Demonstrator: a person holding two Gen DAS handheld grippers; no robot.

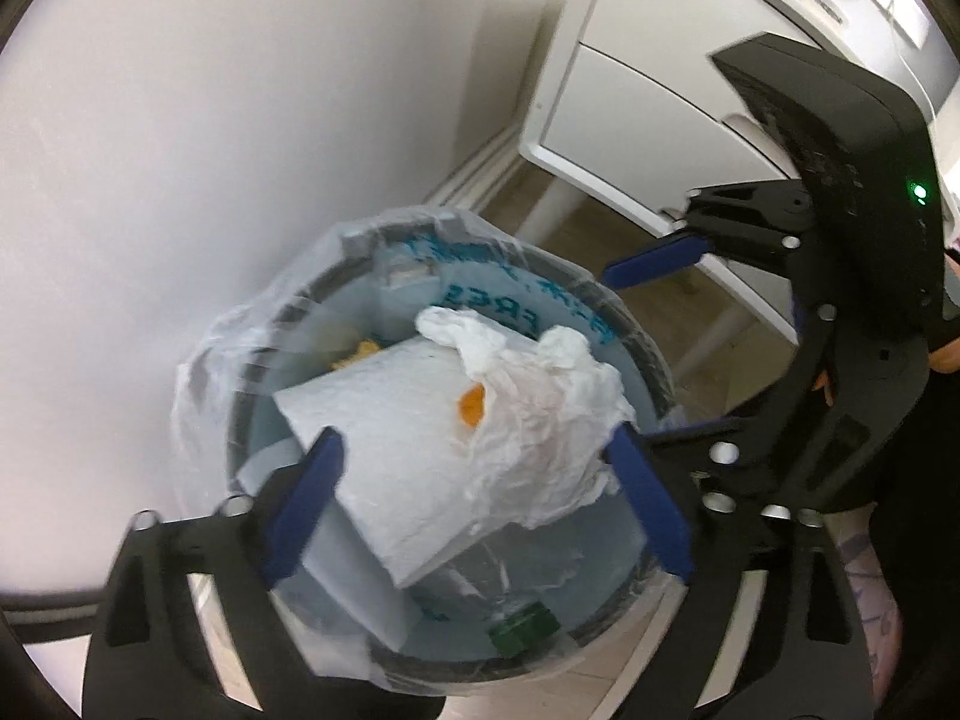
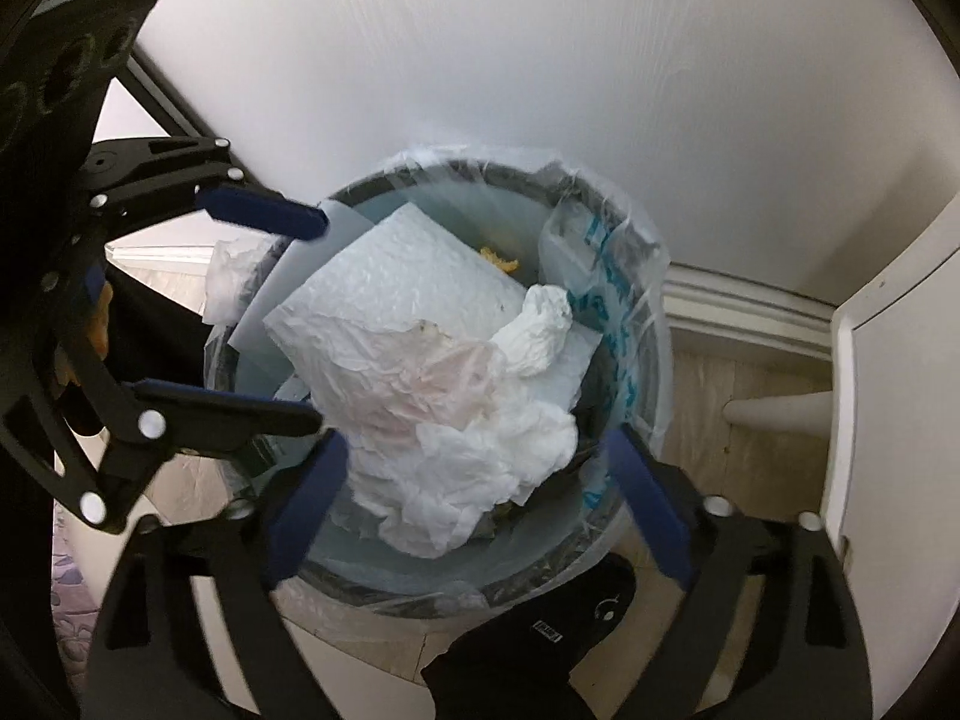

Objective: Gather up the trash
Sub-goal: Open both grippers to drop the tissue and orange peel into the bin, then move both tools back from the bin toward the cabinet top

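Trash: paper towel wad (image 1: 480, 432), lying in the lined bin (image 1: 204, 396) at centre frame, directly below both grippers. We list, left to right: left gripper (image 1: 474, 510), jaws spread wide, nothing gripped; right gripper (image 2: 474, 510), likewise open and empty. Wad's long axis runs upper left to lower right. Left view alone shows a green cap (image 1: 522, 630); right view, baseboard (image 2: 744, 306).

The paper towel (image 1: 408, 420) is white with an orange spot. The tissue (image 2: 480, 450) is white with faint pink marks. The bin bag (image 1: 210, 360) is clear with blue letters. Each tool has a black frame and blue fingers (image 1: 306, 504). The wall (image 2: 480, 60) is white.
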